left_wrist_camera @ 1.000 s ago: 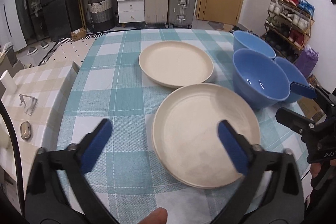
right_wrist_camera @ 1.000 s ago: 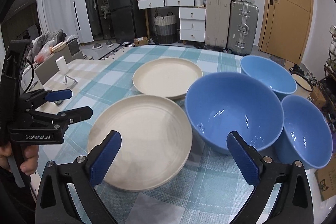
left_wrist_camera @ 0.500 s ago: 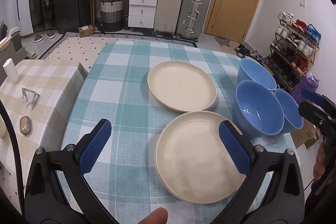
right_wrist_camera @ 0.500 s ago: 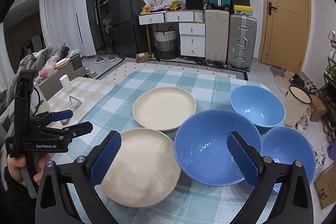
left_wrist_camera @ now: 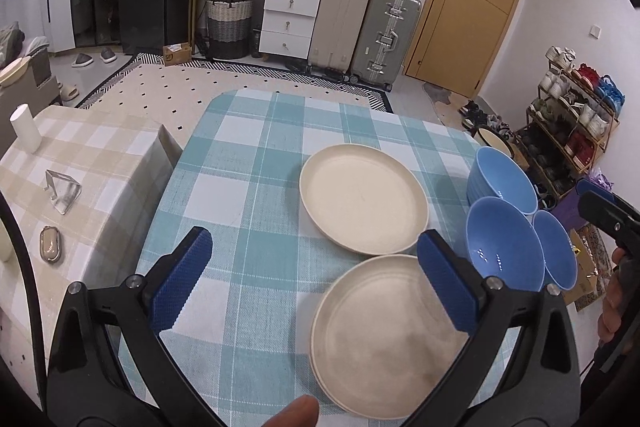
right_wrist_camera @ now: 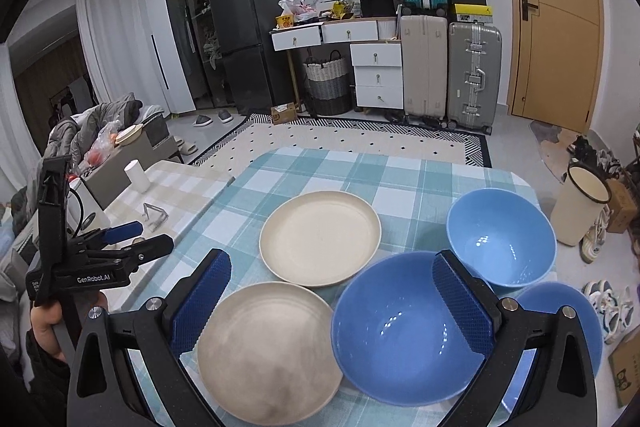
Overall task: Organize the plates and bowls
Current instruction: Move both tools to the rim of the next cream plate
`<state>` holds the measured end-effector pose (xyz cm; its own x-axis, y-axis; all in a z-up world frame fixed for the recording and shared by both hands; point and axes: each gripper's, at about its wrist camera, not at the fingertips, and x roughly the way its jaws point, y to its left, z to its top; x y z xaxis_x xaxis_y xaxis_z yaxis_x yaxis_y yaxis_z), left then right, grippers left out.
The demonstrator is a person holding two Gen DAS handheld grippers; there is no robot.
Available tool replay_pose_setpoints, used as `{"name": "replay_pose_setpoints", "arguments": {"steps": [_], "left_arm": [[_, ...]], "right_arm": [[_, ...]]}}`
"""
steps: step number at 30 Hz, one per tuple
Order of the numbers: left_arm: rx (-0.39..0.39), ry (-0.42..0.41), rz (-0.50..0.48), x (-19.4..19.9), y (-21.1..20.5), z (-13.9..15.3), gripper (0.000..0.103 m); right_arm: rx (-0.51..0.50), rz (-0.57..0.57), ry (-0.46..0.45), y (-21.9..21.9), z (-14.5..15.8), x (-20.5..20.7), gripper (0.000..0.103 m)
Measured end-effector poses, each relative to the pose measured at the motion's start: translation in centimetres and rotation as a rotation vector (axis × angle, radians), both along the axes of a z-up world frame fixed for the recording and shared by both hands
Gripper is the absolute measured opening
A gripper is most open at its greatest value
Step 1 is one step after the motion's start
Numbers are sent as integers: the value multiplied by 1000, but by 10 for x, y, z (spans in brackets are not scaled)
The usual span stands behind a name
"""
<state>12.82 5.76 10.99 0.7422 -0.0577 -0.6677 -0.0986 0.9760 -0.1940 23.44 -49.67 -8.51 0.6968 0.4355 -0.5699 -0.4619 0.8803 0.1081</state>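
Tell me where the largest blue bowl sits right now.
In the right wrist view, the largest round blue bowl sits near the table's front edge, right of the nearer cream round plate, with two smaller blue bowls behind and right of it.

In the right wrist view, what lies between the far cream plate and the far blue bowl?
Only bare checked tablecloth lies between the far cream plate and the far blue bowl; the right wrist view shows it.

two cream plates (right_wrist_camera: 320,237), three blue bowls (right_wrist_camera: 400,331), three suitcases (right_wrist_camera: 474,75), two grippers (right_wrist_camera: 332,303)
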Motion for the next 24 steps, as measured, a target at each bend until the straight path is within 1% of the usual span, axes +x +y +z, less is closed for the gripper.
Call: {"name": "replay_pose_setpoints", "arguments": {"steps": [6, 10, 16, 24], "left_arm": [[1, 12, 7, 22, 8, 1, 102], [3, 21, 12, 37, 13, -3, 102], [-3, 42, 9, 61, 17, -12, 102], [-9, 65, -5, 93, 18, -29, 102]], "right_arm": [[-3, 6, 31, 6, 2, 31, 102], [-26, 10, 43, 15, 0, 53, 102], [-29, 12, 97, 25, -12, 85, 102], [-65, 2, 141, 35, -31, 119, 102]]}}
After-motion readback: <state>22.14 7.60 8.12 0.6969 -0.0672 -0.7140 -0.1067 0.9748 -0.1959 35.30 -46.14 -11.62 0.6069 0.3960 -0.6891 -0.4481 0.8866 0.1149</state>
